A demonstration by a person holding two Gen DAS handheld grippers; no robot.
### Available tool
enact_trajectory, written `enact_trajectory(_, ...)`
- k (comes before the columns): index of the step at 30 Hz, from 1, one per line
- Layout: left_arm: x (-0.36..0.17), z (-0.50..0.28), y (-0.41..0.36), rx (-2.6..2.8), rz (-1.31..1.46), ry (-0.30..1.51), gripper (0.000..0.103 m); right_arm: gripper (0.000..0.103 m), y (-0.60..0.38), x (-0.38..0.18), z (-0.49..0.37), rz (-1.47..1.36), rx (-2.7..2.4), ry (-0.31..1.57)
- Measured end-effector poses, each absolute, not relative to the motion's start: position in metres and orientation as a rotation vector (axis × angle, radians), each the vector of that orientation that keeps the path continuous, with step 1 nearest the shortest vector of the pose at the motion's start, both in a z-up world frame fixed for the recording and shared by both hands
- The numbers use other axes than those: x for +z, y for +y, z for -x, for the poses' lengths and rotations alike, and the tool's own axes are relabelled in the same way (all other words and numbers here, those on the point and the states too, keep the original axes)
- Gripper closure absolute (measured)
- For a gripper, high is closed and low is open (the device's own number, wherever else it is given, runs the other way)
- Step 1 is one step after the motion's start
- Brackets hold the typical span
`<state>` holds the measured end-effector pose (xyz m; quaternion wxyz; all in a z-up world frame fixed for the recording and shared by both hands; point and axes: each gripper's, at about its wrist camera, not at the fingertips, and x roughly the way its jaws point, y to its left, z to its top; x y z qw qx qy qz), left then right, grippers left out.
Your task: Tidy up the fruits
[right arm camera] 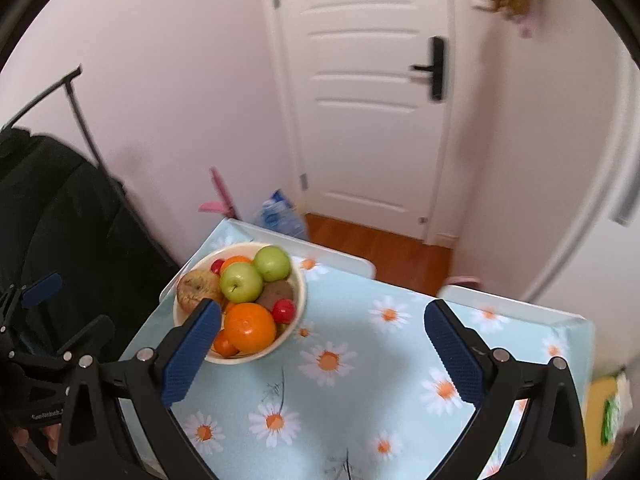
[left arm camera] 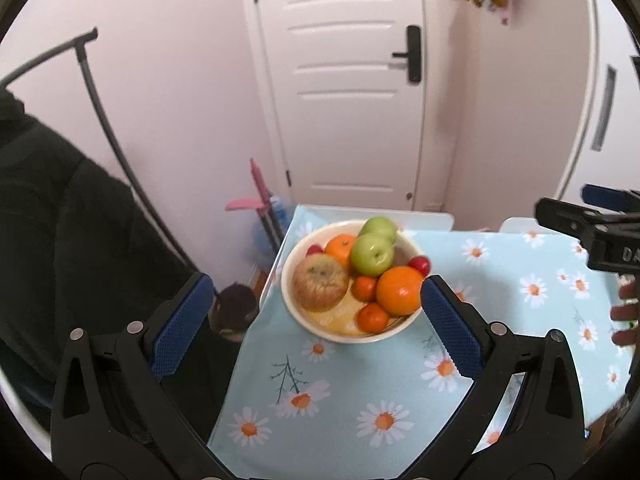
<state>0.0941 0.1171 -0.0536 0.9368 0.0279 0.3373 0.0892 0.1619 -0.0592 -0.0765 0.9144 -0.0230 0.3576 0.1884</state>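
A cream bowl (left arm camera: pixel 294 312) (right arm camera: pixel 298 286) stands near the table's far left corner, heaped with fruit. In it lie two green apples (left arm camera: pixel 372 254) (right arm camera: pixel 241 282), a large orange (left arm camera: pixel 399 290) (right arm camera: pixel 250 326), a brownish wrinkled apple (left arm camera: pixel 320 282) (right arm camera: pixel 198 286), small tangerines (left arm camera: pixel 372 316), red cherry tomatoes (left arm camera: pixel 420 265) (right arm camera: pixel 284 310) and a kiwi (right arm camera: pixel 276 292). My left gripper (left arm camera: pixel 316 320) hovers open in front of the bowl, nothing between its blue pads. My right gripper (right arm camera: pixel 324 344) is open and empty above the tablecloth, right of the bowl; its body (left arm camera: pixel 592 236) shows at the left wrist view's right edge.
The table wears a light blue daisy-print cloth (left arm camera: pixel 360 400) (right arm camera: pixel 360 380). A black coat on a rack (left arm camera: pixel 60 220) (right arm camera: pixel 52 220) stands left of the table. A white door (left arm camera: pixel 344 80) (right arm camera: pixel 368 100) is behind, with a pink-handled broom (left arm camera: pixel 258 200) and wooden floor (right arm camera: pixel 380 252).
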Motion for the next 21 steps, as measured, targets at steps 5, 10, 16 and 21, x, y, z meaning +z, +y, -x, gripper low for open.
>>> enact_trajectory(5,-0.039,-0.091,0.113,0.138,-0.07,0.659,0.0,0.001,-0.079,-0.054,-0.127,0.029,0.23,0.696)
enact_trajectory(10,-0.034,-0.084,0.109,0.098,-0.07,0.623,0.0,0.001,-0.097,-0.046,-0.095,0.027,0.097,0.675)
enact_trajectory(16,-0.027,-0.072,0.1,0.048,-0.085,0.589,0.0,0.001,-0.11,-0.044,-0.066,0.018,0.004,0.653)
enact_trajectory(21,-0.023,-0.063,0.095,0.024,-0.09,0.563,0.0,0.001,-0.113,-0.044,-0.054,0.006,-0.029,0.643)
